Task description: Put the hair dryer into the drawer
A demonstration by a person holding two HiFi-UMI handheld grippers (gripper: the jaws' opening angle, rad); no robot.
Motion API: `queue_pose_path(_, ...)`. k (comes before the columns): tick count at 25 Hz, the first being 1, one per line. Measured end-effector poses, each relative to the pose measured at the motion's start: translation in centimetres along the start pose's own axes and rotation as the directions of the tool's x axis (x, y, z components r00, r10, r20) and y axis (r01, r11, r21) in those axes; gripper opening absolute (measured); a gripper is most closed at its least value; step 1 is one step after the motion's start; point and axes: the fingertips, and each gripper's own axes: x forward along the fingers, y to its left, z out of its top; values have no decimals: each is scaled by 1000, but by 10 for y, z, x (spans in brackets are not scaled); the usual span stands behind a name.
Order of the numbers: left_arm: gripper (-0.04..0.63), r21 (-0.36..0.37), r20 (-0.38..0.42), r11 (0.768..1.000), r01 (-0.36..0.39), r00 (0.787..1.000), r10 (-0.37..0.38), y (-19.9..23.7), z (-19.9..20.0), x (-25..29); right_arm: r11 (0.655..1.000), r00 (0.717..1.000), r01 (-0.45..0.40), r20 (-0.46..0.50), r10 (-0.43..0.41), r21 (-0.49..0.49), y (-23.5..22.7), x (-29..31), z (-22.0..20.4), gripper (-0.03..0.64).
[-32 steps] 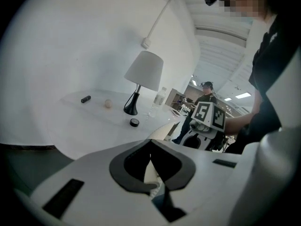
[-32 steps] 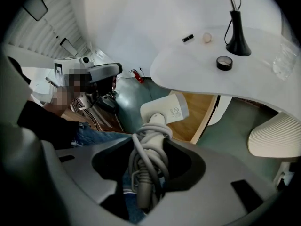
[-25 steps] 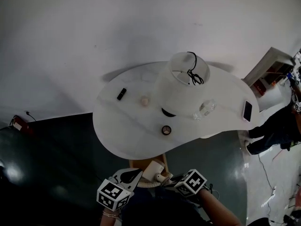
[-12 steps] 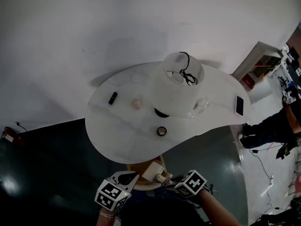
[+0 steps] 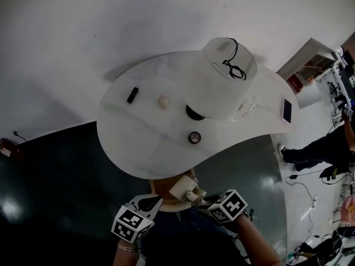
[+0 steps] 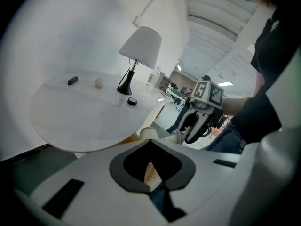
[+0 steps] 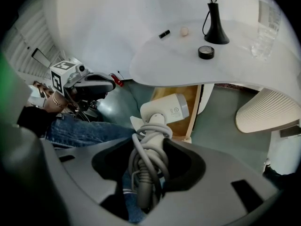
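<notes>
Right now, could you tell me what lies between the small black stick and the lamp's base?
A small pale round object lies between the black stick and the lamp base, clearest in the head view.

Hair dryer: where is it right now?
In the right gripper view the hair dryer is clamped by its cord-wrapped handle in the right gripper, just below the white table's near edge, in front of the wooden drawer.
</notes>
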Motion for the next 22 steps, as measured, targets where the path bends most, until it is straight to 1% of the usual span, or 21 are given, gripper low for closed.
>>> queue_pose_path(4,15,-27,-7,1000,-6,1000,6,1,-12,5,1000,1000,21,-7,-21,-20,3,4,1,218)
queue_pose_path(13,15,-56,-28,998,-7,1000,6,2,-33,9,999,1000,17,-3,-17,-41,8,20,10,218)
queue_pose_path(22,15,-107,-34,994,-18,999,14,11,-50,13,999,999,40,23,-40,-2,-5,38,17,218)
